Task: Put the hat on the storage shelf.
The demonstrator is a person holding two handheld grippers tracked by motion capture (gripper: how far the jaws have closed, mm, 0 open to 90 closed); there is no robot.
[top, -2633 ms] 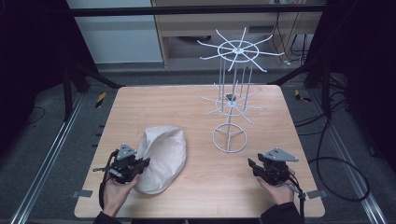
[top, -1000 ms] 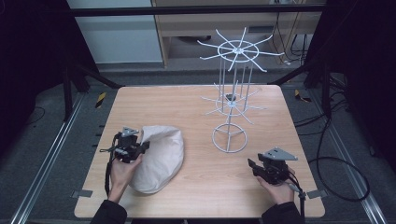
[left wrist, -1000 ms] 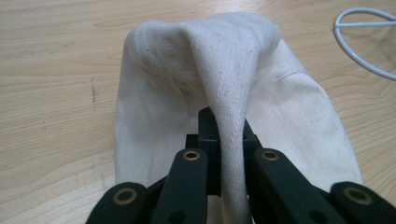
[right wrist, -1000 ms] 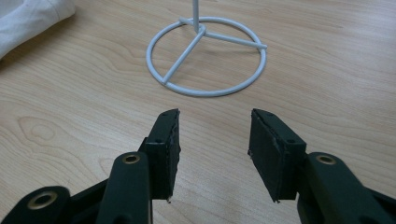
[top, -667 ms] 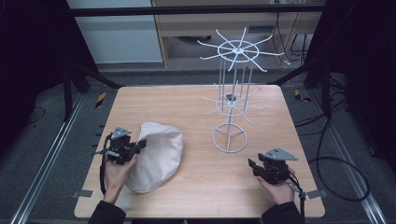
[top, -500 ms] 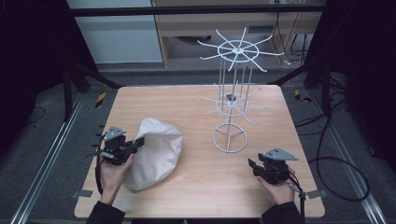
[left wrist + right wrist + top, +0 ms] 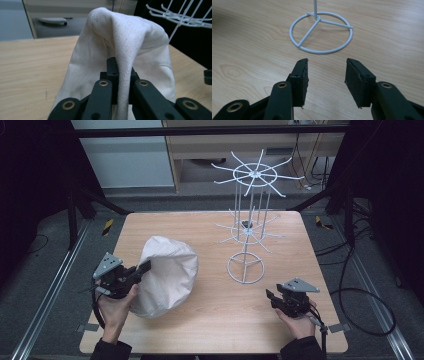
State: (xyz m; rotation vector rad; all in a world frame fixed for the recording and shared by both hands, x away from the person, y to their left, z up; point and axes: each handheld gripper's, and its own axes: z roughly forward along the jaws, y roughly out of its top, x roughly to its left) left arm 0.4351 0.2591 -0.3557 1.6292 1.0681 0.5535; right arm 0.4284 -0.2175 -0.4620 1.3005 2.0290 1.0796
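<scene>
In the left gripper view a fold of the white cloth [image 7: 125,62] hides the left gripper [image 7: 122,82] tips. In the right gripper view the wire rack [image 7: 321,32] is cut off at twelve o'clock, above its ring base. In the high view the cloth covers the surface [image 7: 165,227] beneath it.

matt off-white woven cloth bag [image 7: 165,274] (slightly coarse), pale smooth wood-grain table [image 7: 210,227], white-coated wire rack [image 7: 248,220].

Right gripper [image 7: 326,75]: jaws parted, nothing between them, over bare wooden table [image 7: 249,50]. White wire stand base ring [image 7: 321,32] lies ahead, apart from the jaws.
</scene>
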